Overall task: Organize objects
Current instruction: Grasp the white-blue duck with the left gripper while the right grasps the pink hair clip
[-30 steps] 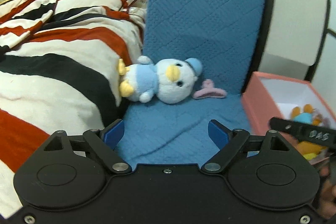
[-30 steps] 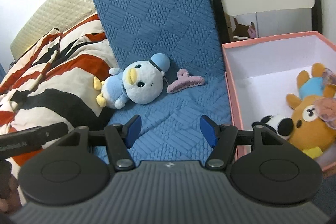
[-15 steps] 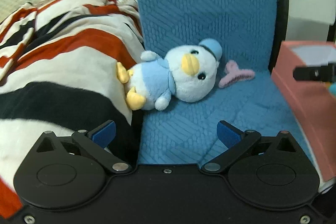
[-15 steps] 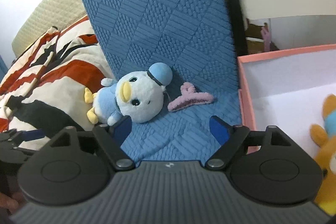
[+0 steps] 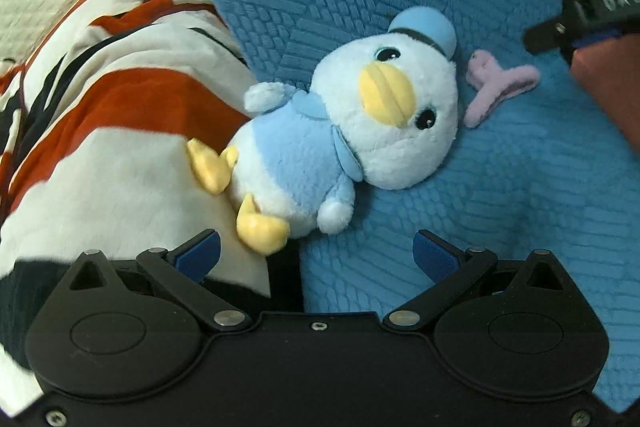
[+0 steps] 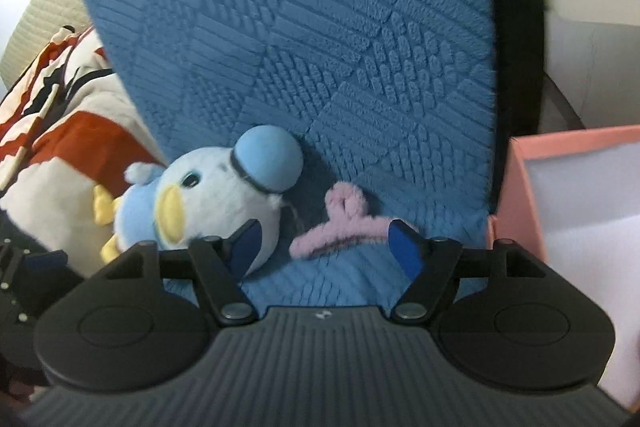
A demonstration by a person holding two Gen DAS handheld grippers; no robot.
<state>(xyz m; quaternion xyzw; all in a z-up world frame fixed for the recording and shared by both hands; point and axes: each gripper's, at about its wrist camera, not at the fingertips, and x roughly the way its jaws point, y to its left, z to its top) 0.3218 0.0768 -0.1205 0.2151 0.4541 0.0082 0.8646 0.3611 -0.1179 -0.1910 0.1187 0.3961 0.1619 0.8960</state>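
The left gripper stands wide open with nothing between its blue pads, just short of the plush duck's yellow feet. The right gripper is also spread wide and empty; its left pad sits against or just in front of the duck's head (the view does not settle which), and the fuzzy pink hair clip lies between its 2 fingers, not yet touched as far as can be seen.

The duck lies on its side on the blue quilted seat cover, its feet against the striped blanket and its capped head near the clip. The clip rests on the seat just beside the duck's head, close to the upright back.

The pink box stands to the right of the seat; its visible part shows only white lining. I judge the sorting unfinished: 2 items are left on the seat, neither one grasped, and both presumably belong in that box.
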